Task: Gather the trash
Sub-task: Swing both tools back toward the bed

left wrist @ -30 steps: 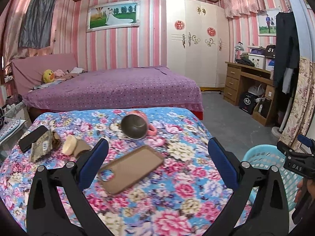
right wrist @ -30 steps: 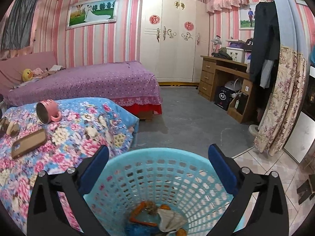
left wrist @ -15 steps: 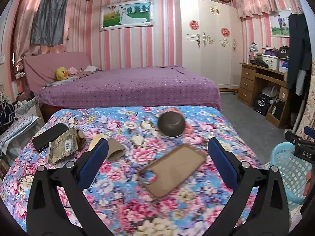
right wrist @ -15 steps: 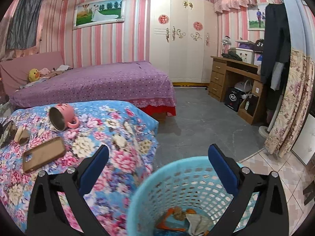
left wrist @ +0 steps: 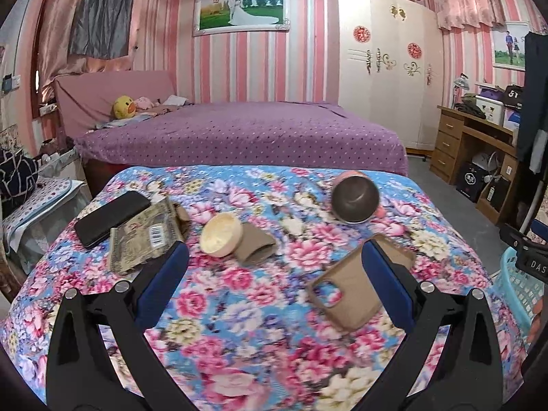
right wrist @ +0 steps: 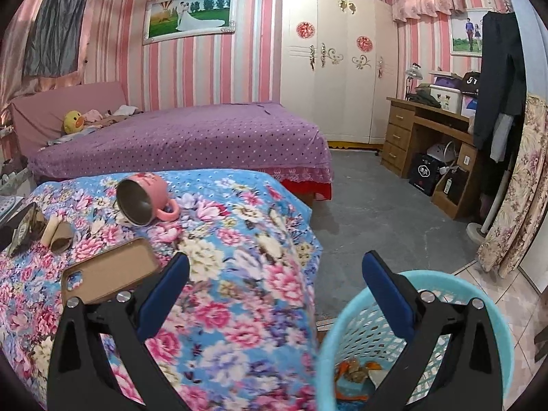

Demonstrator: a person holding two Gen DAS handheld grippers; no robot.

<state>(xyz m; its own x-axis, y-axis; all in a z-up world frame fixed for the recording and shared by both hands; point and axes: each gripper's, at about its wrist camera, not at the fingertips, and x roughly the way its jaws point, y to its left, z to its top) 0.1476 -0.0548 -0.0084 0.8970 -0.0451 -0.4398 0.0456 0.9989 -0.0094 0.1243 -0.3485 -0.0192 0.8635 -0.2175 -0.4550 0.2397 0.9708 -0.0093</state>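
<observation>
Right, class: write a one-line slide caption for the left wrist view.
Open left gripper hovers over a floral table holding a wrapper, paper cup, phone case, phone and tipped mug.

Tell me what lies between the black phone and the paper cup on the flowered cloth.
In the left wrist view, a crumpled wrapper with a barcode lies between the black phone and the tipped paper cup, touching the phone's edge.

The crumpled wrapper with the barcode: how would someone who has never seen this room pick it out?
Find the flowered blue bedspread in the foreground. On its far left a black phone lies; the wrapper sits beside it, toward the tipped paper cup. It alone is flat, crinkled, olive-brown, with a white barcode patch.
</observation>
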